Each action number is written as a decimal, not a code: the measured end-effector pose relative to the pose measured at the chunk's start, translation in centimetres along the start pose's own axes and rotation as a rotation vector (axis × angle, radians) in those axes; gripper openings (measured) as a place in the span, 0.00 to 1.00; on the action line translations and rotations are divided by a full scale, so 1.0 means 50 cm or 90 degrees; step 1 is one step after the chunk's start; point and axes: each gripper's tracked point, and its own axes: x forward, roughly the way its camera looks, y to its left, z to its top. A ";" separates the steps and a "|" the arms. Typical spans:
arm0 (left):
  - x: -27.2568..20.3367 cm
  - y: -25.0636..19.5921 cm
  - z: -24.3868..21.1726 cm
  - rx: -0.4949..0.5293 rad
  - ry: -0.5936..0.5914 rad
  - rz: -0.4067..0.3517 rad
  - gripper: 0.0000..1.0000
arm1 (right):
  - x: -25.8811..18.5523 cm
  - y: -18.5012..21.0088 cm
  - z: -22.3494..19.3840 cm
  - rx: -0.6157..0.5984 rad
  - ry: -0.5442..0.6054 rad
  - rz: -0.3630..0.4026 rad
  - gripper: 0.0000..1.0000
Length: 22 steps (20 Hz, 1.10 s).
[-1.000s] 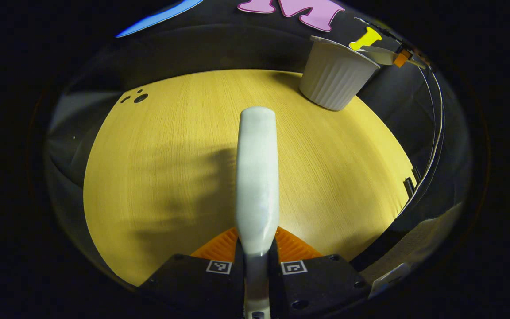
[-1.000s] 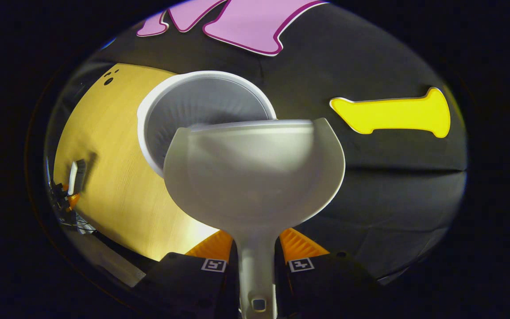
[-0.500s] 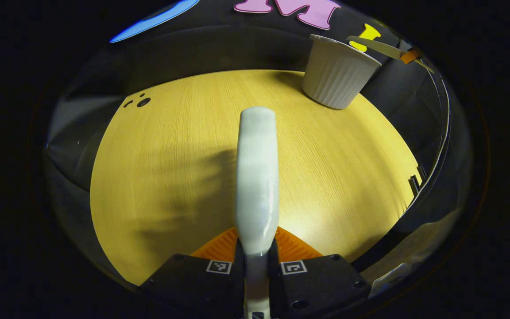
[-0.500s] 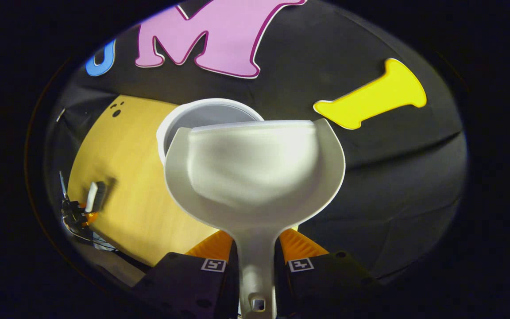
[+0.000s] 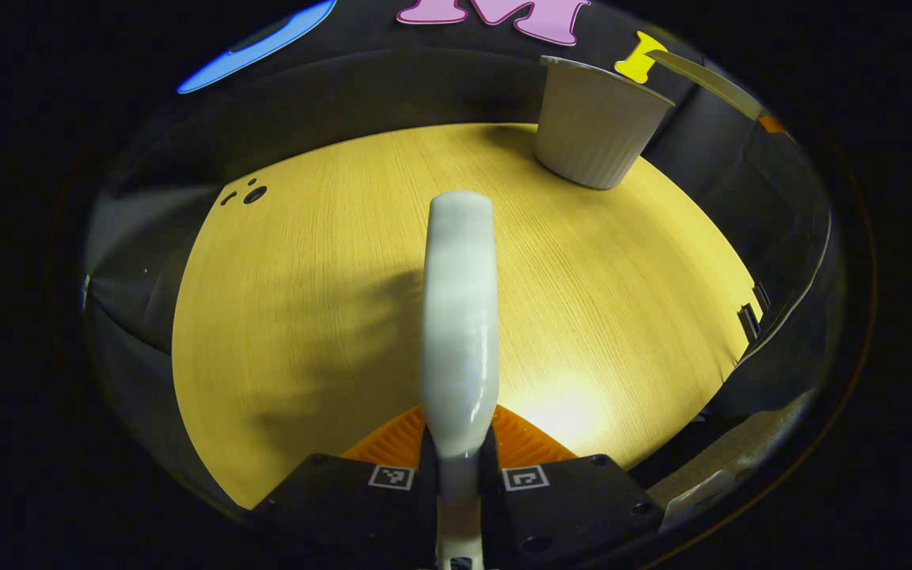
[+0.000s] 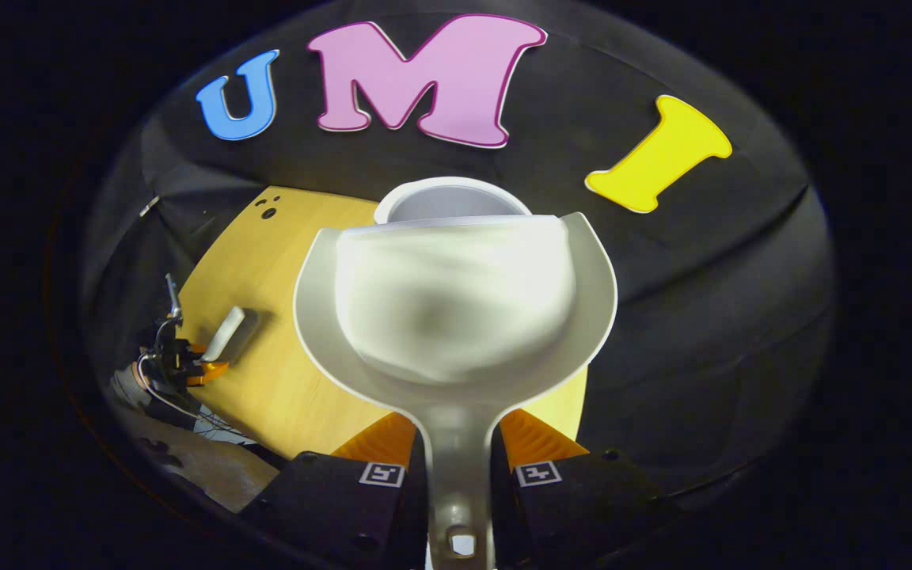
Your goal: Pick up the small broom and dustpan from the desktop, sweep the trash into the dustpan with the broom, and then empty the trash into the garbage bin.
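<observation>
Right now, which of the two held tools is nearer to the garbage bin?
The dustpan, in the right gripper; its front edge overlaps the bin.

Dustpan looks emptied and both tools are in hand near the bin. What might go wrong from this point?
1. The dustpan hangs close over the garbage bin; a careless pull back may clip the rim and tip the light bin, which stands near the desktop edge.
2. The right gripper pinches only the narrow handle, so the wide pan might twist in the jaws.
3. The left gripper holds the broom low on its handle; setting it down may make it pivot.
</observation>
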 end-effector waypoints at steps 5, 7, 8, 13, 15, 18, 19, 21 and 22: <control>0.000 0.003 -0.002 0.001 0.005 0.018 0.26 | 0.027 0.111 -0.136 0.010 0.036 0.070 0.36; 0.002 0.006 -0.003 0.001 0.009 0.023 0.26 | 0.050 0.151 -0.194 0.016 0.056 0.087 0.36; 0.003 0.008 -0.005 0.003 0.010 0.026 0.26 | 0.064 0.170 -0.221 0.024 0.065 0.095 0.36; 0.017 0.021 -0.014 0.019 0.028 0.051 0.27 | 0.167 0.260 -0.349 0.027 0.127 0.102 0.36; 0.021 0.019 -0.015 0.032 0.033 0.062 0.27 | 0.213 0.287 -0.375 0.023 0.133 0.102 0.36; 0.034 0.023 -0.021 0.033 0.034 0.061 0.26 | 0.267 0.328 -0.395 0.010 0.116 0.104 0.36; 0.036 0.022 -0.023 0.031 0.034 0.060 0.26 | 0.289 0.339 -0.400 0.006 0.108 0.106 0.36; 0.045 0.021 -0.031 0.029 0.039 0.060 0.26 | 0.325 0.360 -0.409 -0.003 0.094 0.109 0.36; 0.051 0.023 -0.033 0.030 0.042 0.063 0.26 | 0.340 0.367 -0.414 -0.008 0.091 0.111 0.36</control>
